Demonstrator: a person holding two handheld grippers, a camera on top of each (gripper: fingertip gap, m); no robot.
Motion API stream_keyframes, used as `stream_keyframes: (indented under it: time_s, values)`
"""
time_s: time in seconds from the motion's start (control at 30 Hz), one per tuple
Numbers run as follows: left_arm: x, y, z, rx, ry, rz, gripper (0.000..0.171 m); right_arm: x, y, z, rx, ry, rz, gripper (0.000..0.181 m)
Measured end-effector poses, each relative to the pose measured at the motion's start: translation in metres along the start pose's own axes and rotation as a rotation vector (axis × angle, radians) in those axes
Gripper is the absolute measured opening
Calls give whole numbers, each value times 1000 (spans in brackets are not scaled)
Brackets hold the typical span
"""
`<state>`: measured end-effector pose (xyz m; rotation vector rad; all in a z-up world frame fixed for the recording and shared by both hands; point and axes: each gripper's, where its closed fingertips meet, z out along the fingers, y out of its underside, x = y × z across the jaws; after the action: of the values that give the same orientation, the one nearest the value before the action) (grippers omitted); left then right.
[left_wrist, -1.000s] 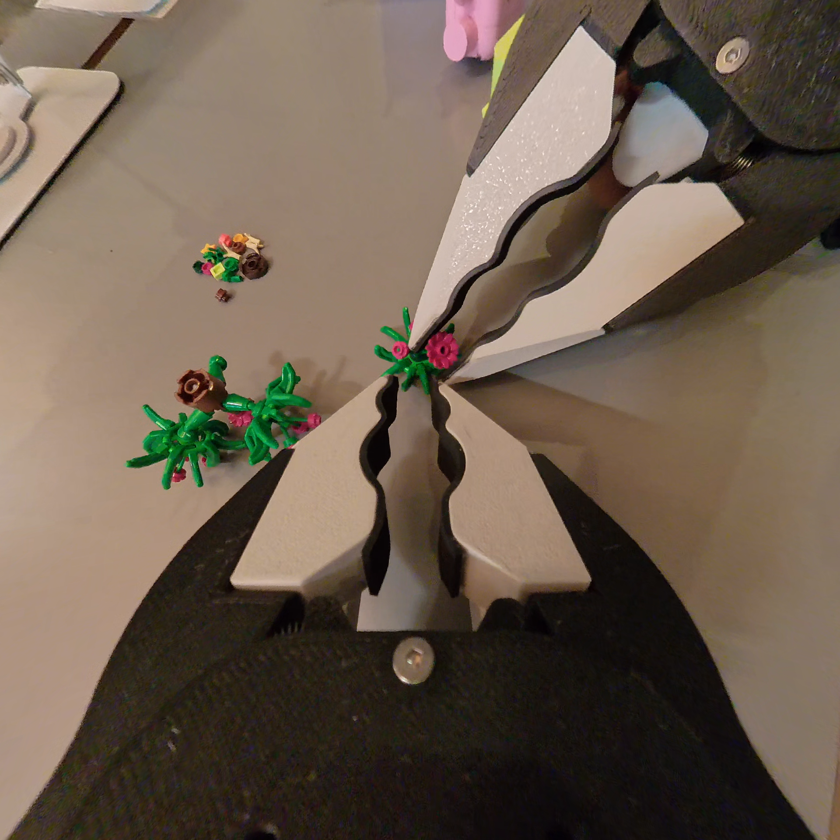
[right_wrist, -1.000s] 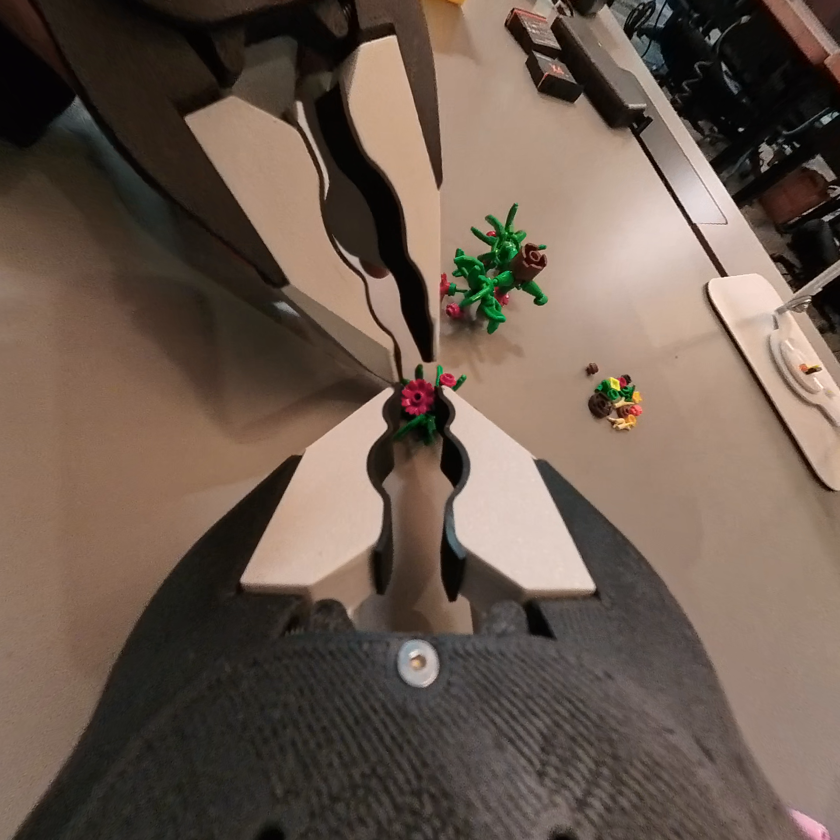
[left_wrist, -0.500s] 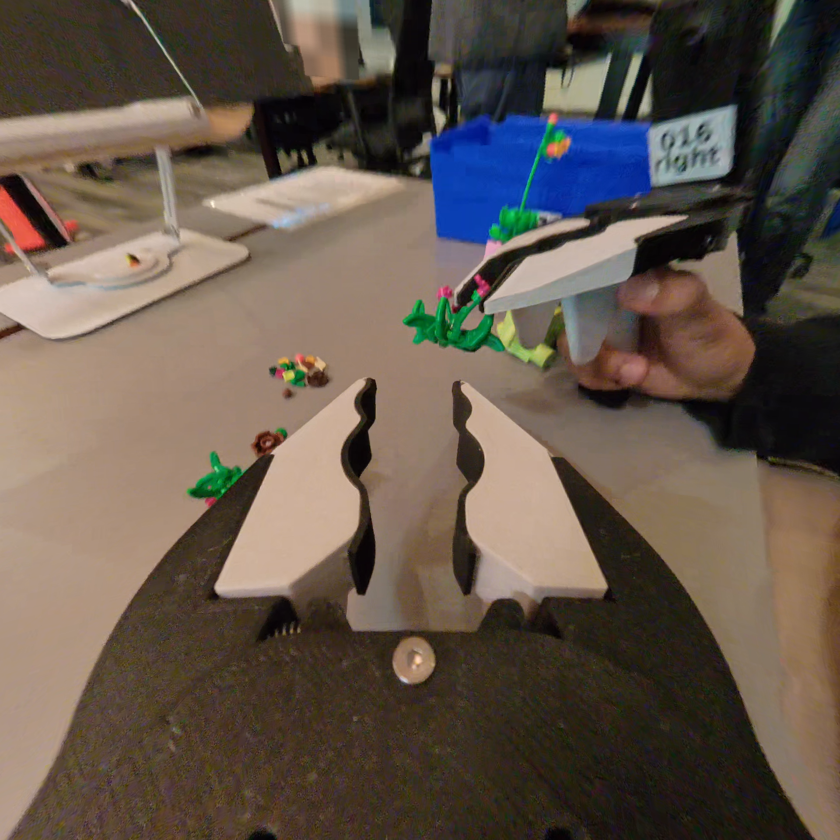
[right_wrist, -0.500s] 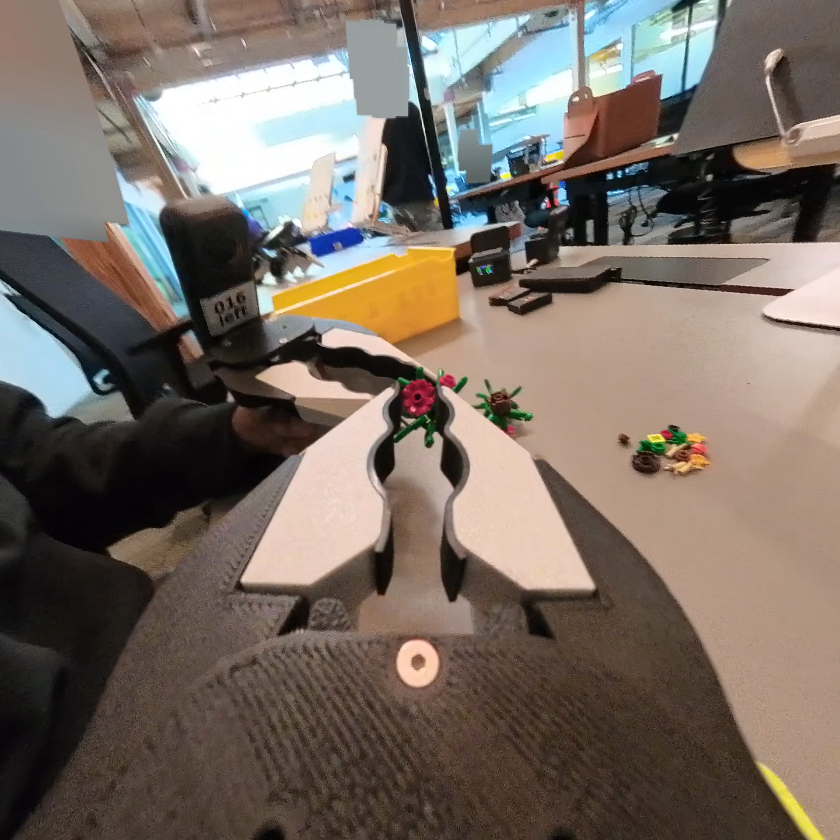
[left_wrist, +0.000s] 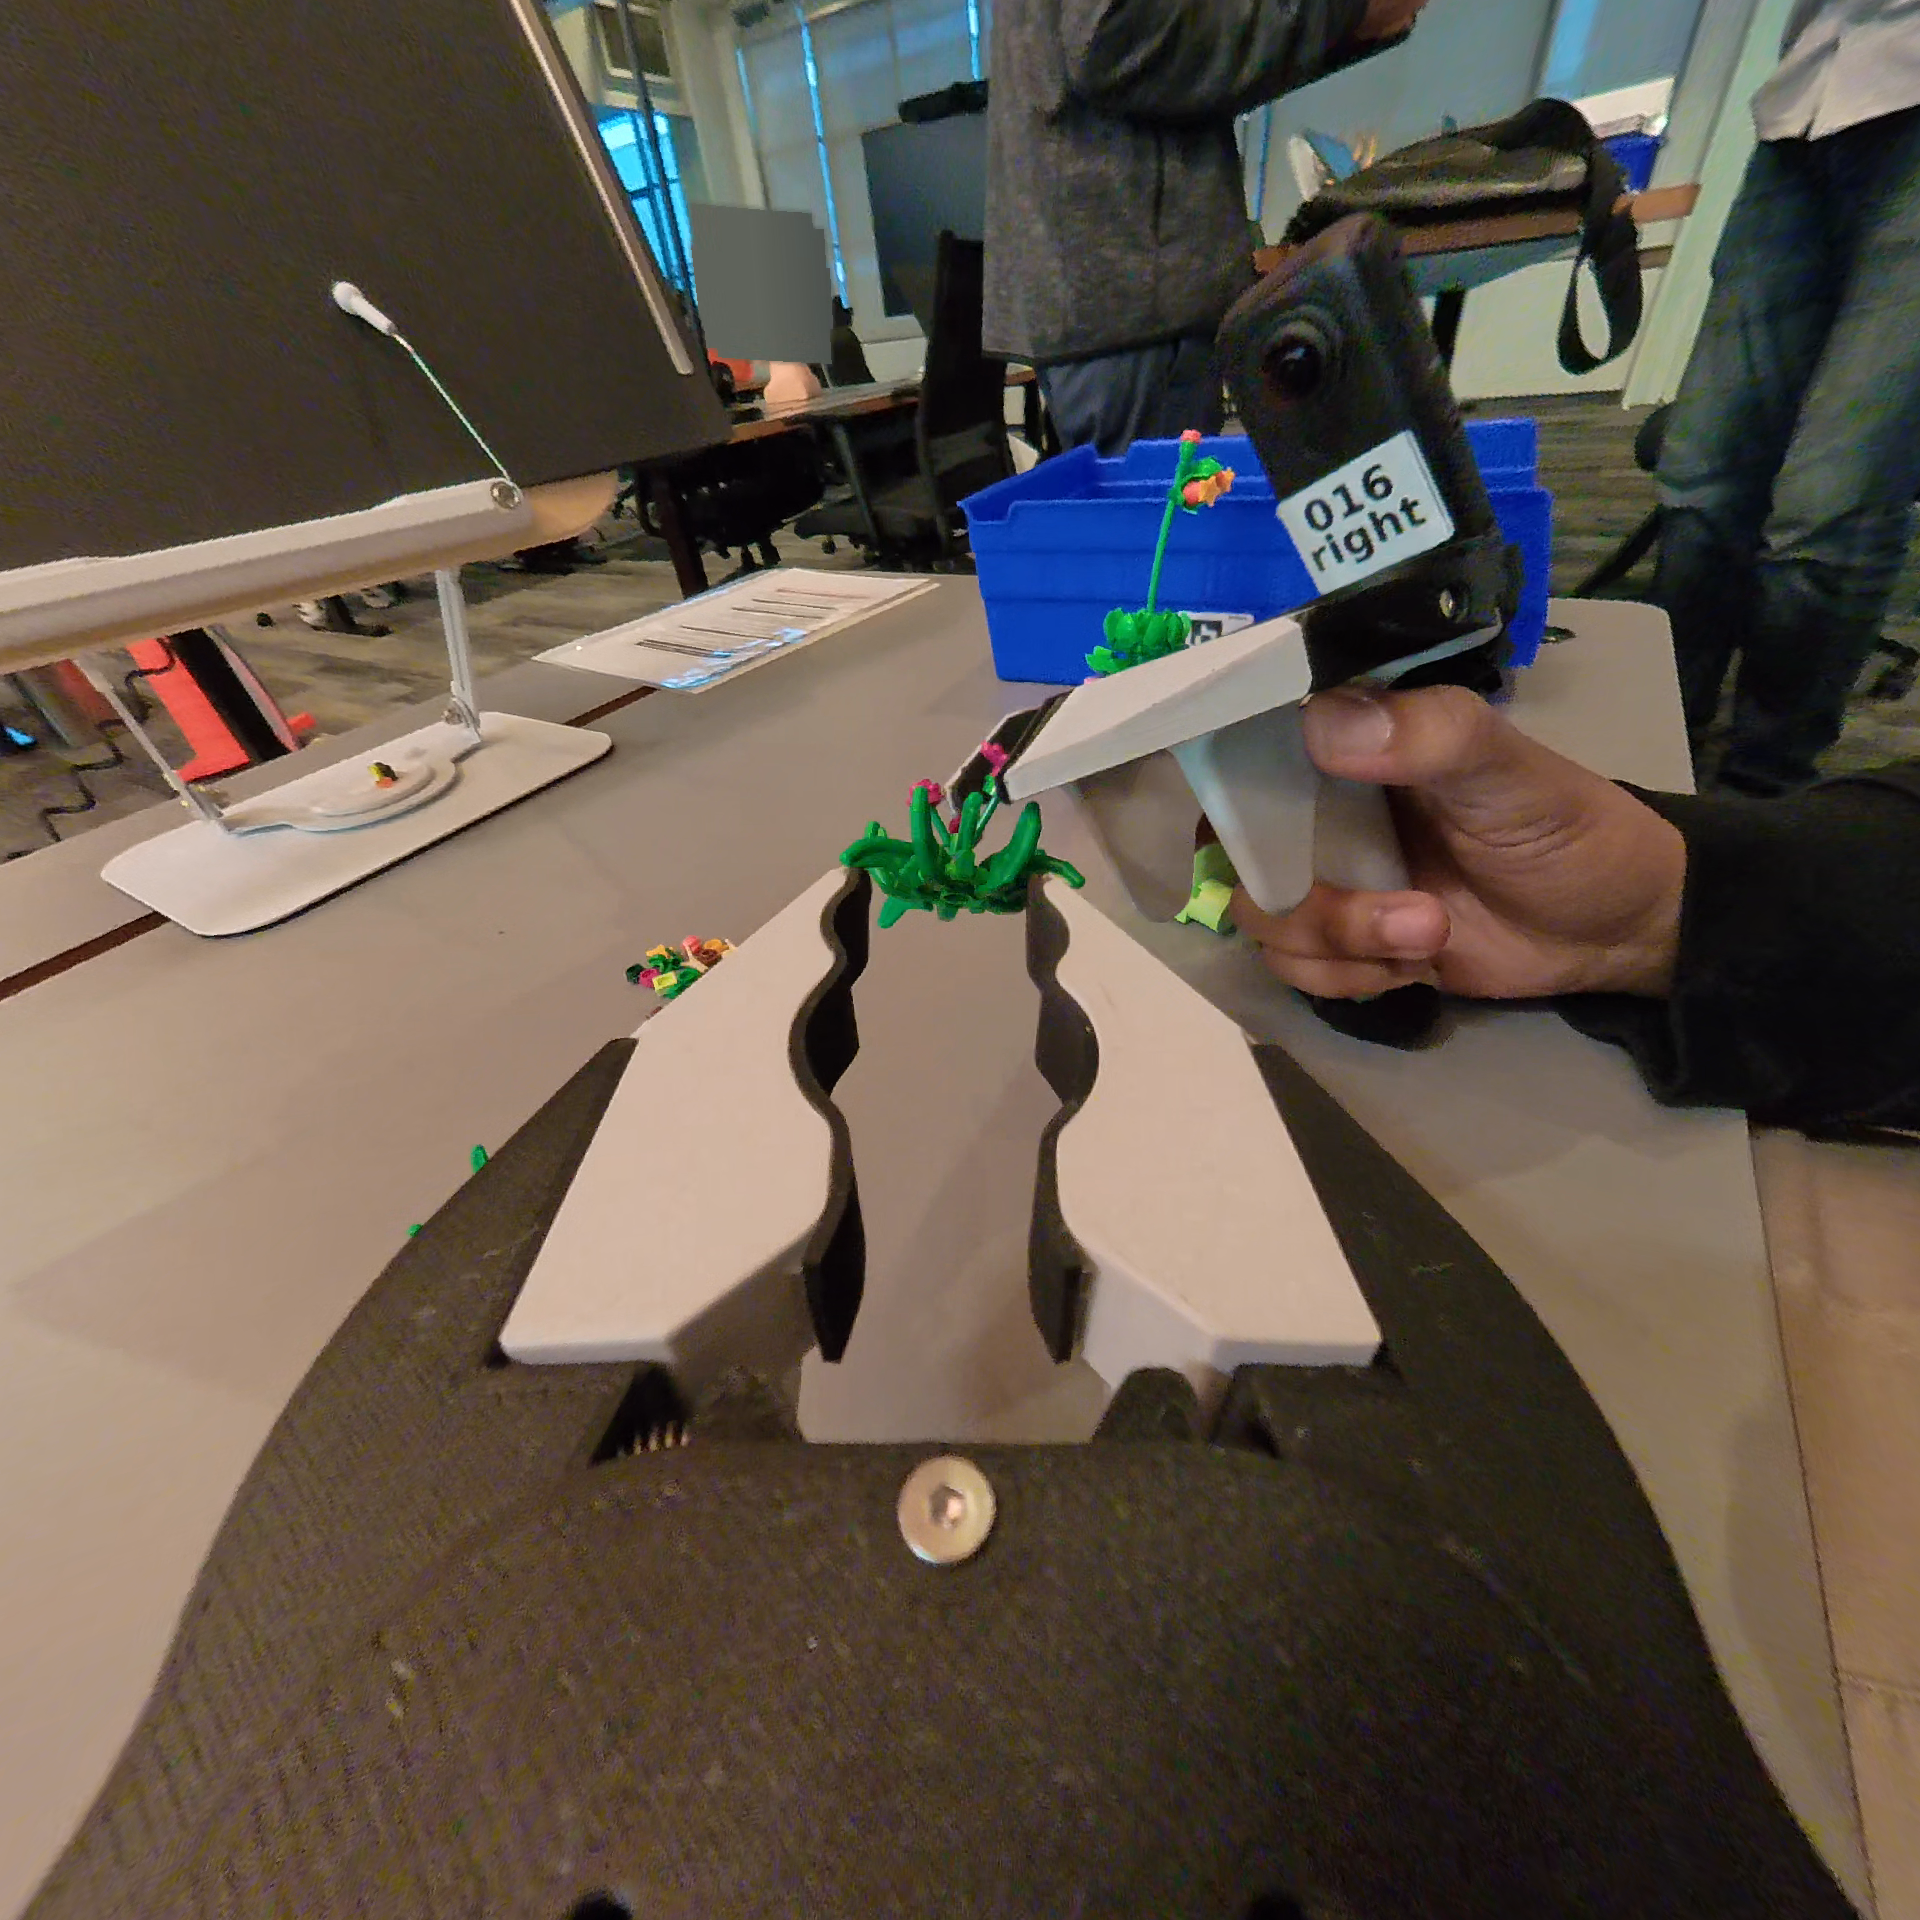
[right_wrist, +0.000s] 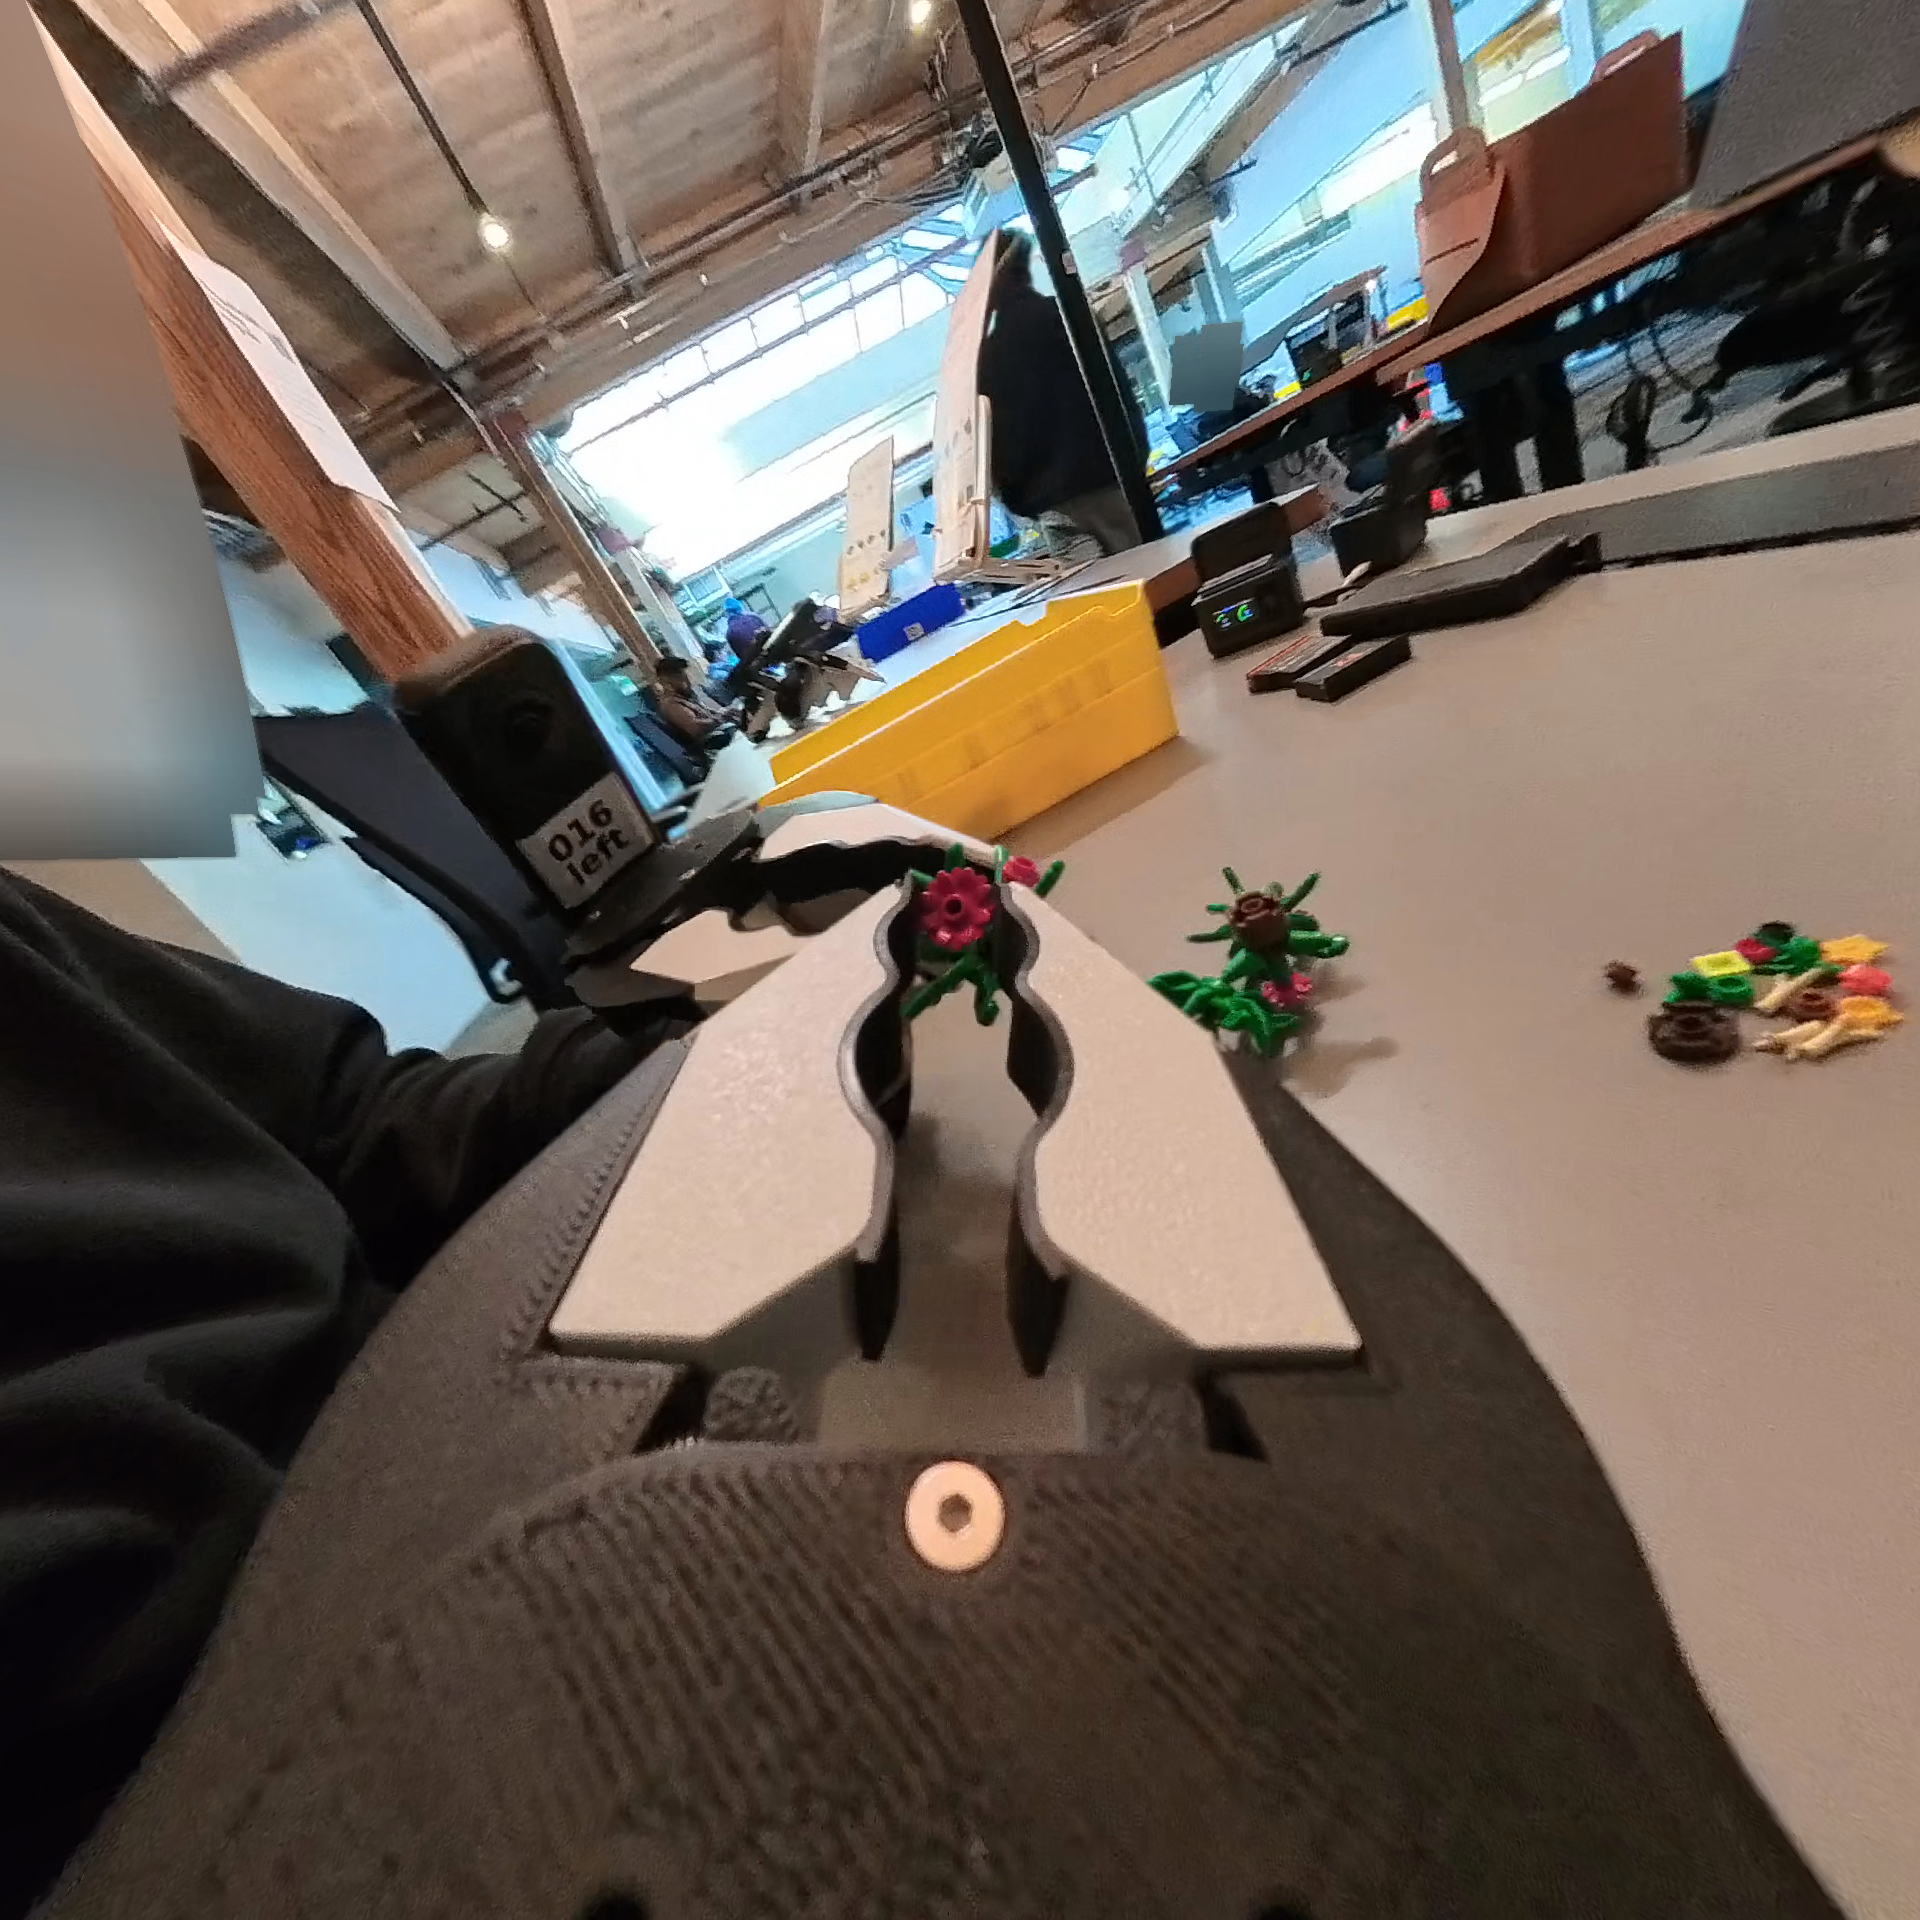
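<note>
**Left wrist view, left to right**
- White stand base (left_wrist: 353, 821), left edge of frame, on the grey table (left_wrist: 260, 1091).
- Heap of small loose pieces (left_wrist: 675, 961), left of centre, just beyond my left finger. Unassembled.
- My left gripper (left_wrist: 943, 883), centre. The fingers stand well apart and hold nothing. It sits low and nearly level above the table, nose pointing away.
- Green sprig with pink blossoms (left_wrist: 956, 852), centre, raised off the table. Its leaves spread across the gap at my left fingertips; whether they touch, I cannot tell.
- My right gripper (left_wrist: 997, 758), right of centre, nose tilted down toward the left, pinching the sprig from above.
- Tall green stem with blossoms (left_wrist: 1164, 540), upper centre, in front of a blue bin (left_wrist: 1049, 582).
- Hand (left_wrist: 1475, 862), right, wrapped around the right gripper's grip.

**Right wrist view, left to right**
- Left gripper, left of centre, close behind the sprig.
- Right gripper (right_wrist: 961, 894), centre, fingers closed onto the sprig (right_wrist: 951, 971), with the large pink blossom at the tips.
- Yellow bin (right_wrist: 997, 717), upper centre.
- Second leafy cluster with a brown flower (right_wrist: 1257, 966), right of centre, lying on the table, already put together.
- The loose heap (right_wrist: 1808, 997), far right.
</note>
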<state>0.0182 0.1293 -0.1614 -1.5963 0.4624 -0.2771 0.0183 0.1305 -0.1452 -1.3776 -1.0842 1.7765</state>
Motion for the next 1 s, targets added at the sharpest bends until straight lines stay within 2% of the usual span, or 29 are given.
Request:
stream_keyframes:
  time_s: [0.13, 0.33, 0.37, 0.63, 0.73, 0.9, 1.0]
  values:
    - [2, -3, -2, 23, 6, 14, 11, 2, -1, -1, 11, -27, 71, 12]
    - [1, -5, -3, 40, 2, 34, 10, 1, -1, -2, 21, -88, 158, 12]
    - [2, -4, -4, 40, 1, 44, 0, 1, -1, -2, 22, -88, 161, 12]
    - [0, -5, -4, 48, -23, 59, 0, 4, 0, -3, 13, -56, 135, 9]
    - [2, -6, -5, 53, 6, 34, 10, 7, -1, -3, 14, -35, 133, 9]
    - [7, -1, -1, 7, 44, -3, 17, 8, 3, 0, -16, 13, 74, 9]
    - [4, 1, 0, -9, 4, 8, 9, 3, 8, 4, -53, 12, 30, 9]
